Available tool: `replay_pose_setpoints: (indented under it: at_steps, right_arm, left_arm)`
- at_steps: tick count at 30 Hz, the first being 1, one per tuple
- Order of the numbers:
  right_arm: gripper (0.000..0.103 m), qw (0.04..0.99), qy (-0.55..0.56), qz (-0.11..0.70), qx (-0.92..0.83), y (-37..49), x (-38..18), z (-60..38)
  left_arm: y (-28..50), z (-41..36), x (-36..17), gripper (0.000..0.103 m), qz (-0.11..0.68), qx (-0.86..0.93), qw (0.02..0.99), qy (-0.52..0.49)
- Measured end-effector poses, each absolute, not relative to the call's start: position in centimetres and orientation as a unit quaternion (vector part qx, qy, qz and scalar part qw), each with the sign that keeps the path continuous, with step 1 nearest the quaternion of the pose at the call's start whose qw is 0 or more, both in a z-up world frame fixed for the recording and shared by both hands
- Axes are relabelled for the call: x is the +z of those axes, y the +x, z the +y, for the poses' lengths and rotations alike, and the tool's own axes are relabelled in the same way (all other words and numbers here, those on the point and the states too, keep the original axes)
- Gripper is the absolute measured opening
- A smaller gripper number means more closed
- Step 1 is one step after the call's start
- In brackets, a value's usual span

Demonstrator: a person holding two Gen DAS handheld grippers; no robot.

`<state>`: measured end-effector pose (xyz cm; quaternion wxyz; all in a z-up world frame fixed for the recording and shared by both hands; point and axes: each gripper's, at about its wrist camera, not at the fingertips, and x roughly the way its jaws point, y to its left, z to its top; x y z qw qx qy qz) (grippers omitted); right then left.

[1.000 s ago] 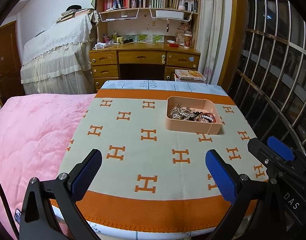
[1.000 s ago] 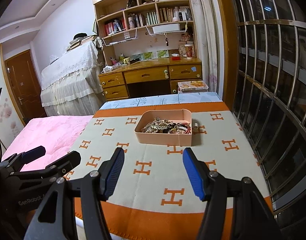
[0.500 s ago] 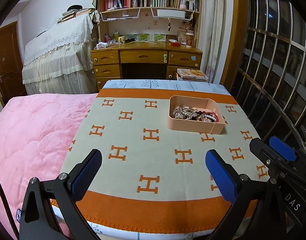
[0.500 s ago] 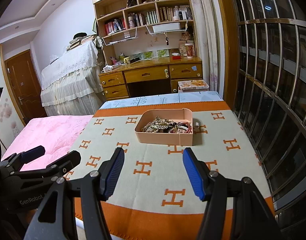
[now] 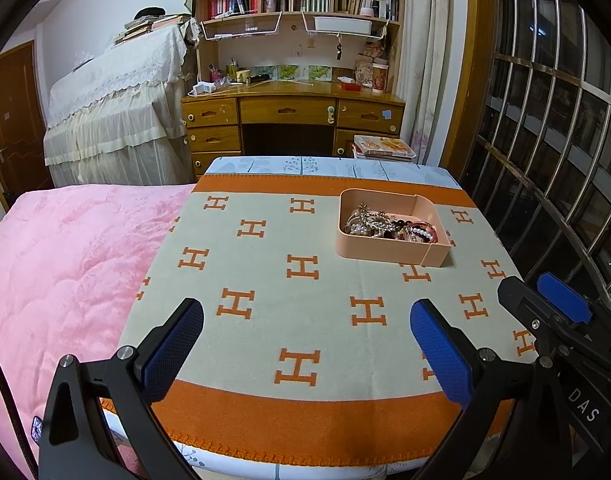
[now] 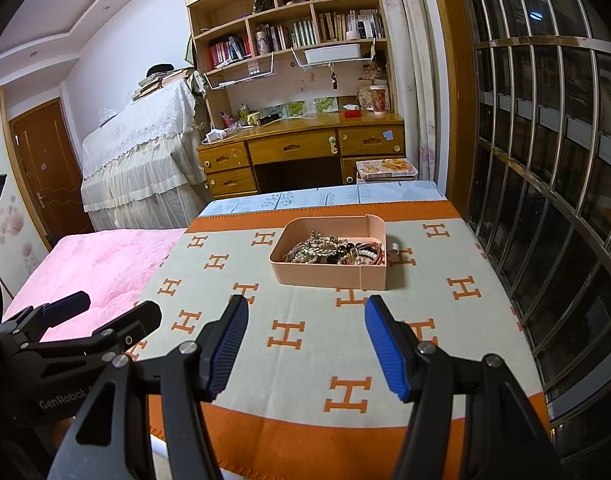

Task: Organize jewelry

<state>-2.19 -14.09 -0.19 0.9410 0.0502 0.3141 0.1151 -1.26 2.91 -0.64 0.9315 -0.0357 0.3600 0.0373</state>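
Note:
A peach plastic tray sits on the far right part of a beige blanket with orange H marks. It holds a tangled pile of jewelry: pearl strands, gold pieces, dark beads, red bands. My left gripper is open and empty, above the blanket's near edge. My right gripper is open and empty, well short of the tray. A small white item lies just right of the tray.
A pink quilt covers the bed to the left. A wooden desk with drawers and bookshelves stands behind. A barred window runs along the right. The right gripper shows in the left view.
Both grippers stay open. The views have shifted only slightly; the tray and jewelry have not moved.

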Motion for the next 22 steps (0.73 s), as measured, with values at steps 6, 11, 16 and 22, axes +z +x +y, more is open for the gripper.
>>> replay_pose_setpoints:
  at_steps: [6, 11, 16, 22]
  right_arm:
    - [0.061, 0.941, 0.049, 0.315, 0.115, -2.1, -0.3, -14.0]
    - [0.061, 0.940, 0.049, 0.316, 0.115, -2.1, -0.4, -13.9]
    - [0.061, 0.940, 0.049, 0.318, 0.115, -2.0, -0.4, -13.8]
    - [0.061, 0.937, 0.047, 0.327, 0.115, -2.0, -1.3, -13.4]
  left_arm:
    - [-1.3, 2.9, -0.7, 0.102, 0.361, 0.037, 0.931, -0.036]
    - [-1.1, 2.9, -1.2, 0.102, 0.364, 0.038, 0.930, -0.038]
    - [-1.1, 3.0, -1.5, 0.102, 0.366, 0.038, 0.929, -0.039]
    - [-0.7, 3.1, -2.2, 0.102, 0.377, 0.039, 0.924, -0.043]
